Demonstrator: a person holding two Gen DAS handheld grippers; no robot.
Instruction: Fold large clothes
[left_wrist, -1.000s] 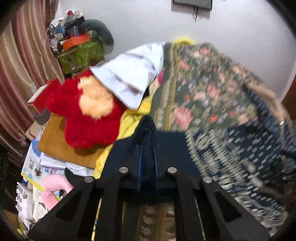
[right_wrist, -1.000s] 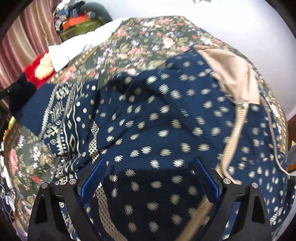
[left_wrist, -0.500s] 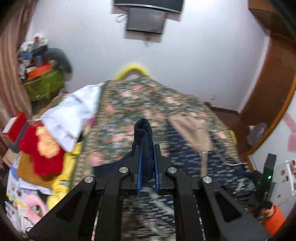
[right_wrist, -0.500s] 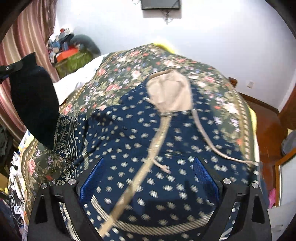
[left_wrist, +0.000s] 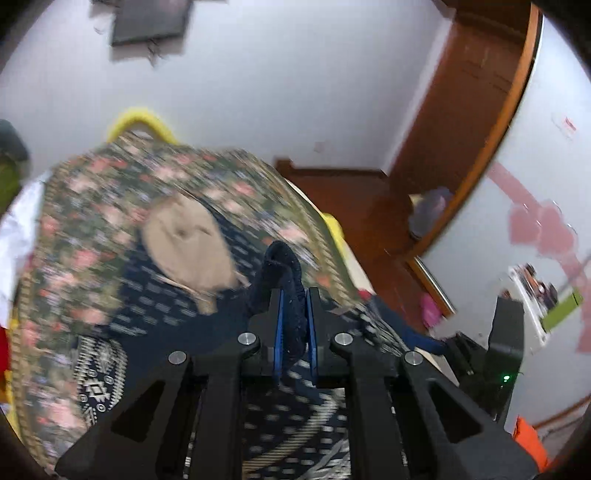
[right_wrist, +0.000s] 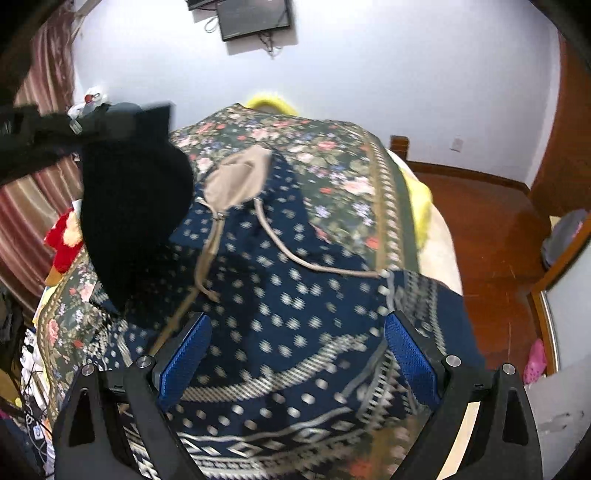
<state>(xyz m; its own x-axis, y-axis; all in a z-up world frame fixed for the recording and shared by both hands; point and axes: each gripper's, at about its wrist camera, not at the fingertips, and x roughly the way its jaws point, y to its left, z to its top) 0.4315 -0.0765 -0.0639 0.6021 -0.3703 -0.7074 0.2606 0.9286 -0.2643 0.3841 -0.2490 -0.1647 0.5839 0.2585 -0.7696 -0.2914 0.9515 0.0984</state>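
The left tool (left_wrist: 293, 325) pinches a dark sleeve (left_wrist: 280, 273) of the hoodie (right_wrist: 295, 314) on the bed (right_wrist: 332, 155). The right tool (right_wrist: 297, 354) gapes wide, empty.

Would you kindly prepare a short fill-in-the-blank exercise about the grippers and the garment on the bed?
1. The left gripper is shut on a dark fold of the ____.
2. The right gripper has its jaws ____, with nothing between the pads.
3. The hoodie lies on a bedspread with a ____ pattern.
4. The hood lining is ____ in colour.

Missing words: hoodie; open; floral; beige
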